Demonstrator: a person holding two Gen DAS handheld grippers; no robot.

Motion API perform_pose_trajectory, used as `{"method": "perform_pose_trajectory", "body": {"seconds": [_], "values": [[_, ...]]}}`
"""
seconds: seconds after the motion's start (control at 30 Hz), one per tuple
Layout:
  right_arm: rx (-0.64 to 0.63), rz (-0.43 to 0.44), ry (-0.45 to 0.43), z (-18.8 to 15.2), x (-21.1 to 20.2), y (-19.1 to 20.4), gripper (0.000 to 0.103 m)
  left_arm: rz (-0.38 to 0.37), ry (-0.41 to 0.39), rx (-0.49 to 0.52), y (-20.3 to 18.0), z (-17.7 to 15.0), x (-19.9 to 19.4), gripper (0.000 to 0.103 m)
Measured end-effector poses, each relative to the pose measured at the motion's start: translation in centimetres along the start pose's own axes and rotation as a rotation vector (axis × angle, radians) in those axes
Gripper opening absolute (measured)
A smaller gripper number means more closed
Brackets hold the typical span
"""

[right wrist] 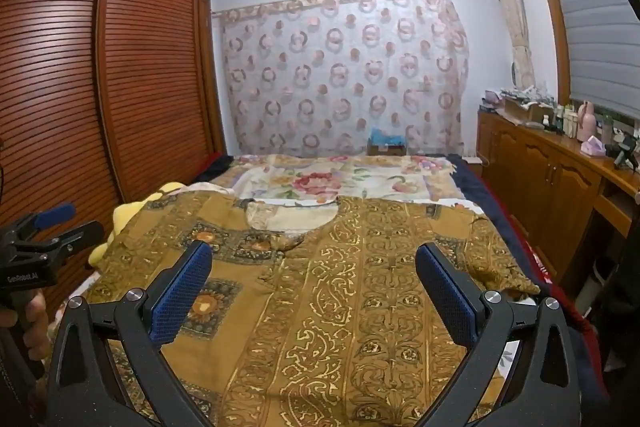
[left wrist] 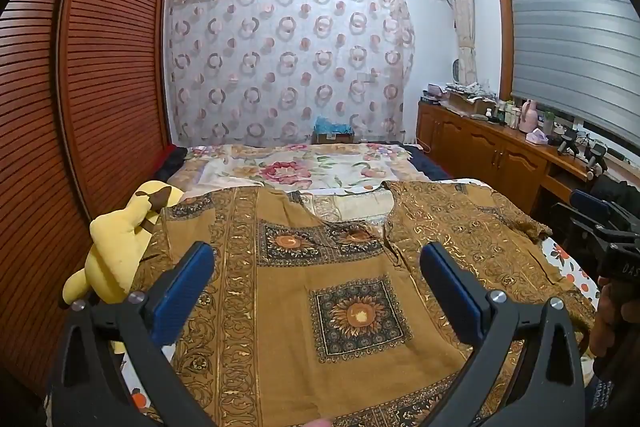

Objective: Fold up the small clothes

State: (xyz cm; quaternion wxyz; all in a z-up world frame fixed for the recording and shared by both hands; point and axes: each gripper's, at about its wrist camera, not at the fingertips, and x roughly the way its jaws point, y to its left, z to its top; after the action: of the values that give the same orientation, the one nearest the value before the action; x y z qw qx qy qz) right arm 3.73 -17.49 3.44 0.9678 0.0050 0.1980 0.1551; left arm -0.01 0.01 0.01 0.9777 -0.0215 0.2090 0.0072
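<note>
A brown and gold patterned shirt (left wrist: 328,291) lies spread flat on the bed, neck opening toward the far end; it also shows in the right wrist view (right wrist: 340,287). My left gripper (left wrist: 318,257) is open and empty, hovering above the shirt's left half. My right gripper (right wrist: 314,257) is open and empty, above the shirt's right half. Each gripper appears at the edge of the other's view: the right one (left wrist: 600,223) and the left one (right wrist: 48,223).
A yellow plush toy (left wrist: 120,247) lies at the shirt's left edge by the louvred wardrobe (left wrist: 100,87). A floral quilt (left wrist: 296,167) covers the far bed. A wooden cabinet (right wrist: 552,179) with bottles stands along the right, under the window.
</note>
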Motion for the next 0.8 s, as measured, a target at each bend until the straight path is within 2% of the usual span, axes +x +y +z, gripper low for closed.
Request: {"method": "perform_pose_trajectory", "body": {"seconds": [0.8], "values": [[-0.001,0.001,0.000,0.1,0.0,0.1,0.103,-0.001,-0.009,0.007,0.1,1.7,-1.0,0.103]]}}
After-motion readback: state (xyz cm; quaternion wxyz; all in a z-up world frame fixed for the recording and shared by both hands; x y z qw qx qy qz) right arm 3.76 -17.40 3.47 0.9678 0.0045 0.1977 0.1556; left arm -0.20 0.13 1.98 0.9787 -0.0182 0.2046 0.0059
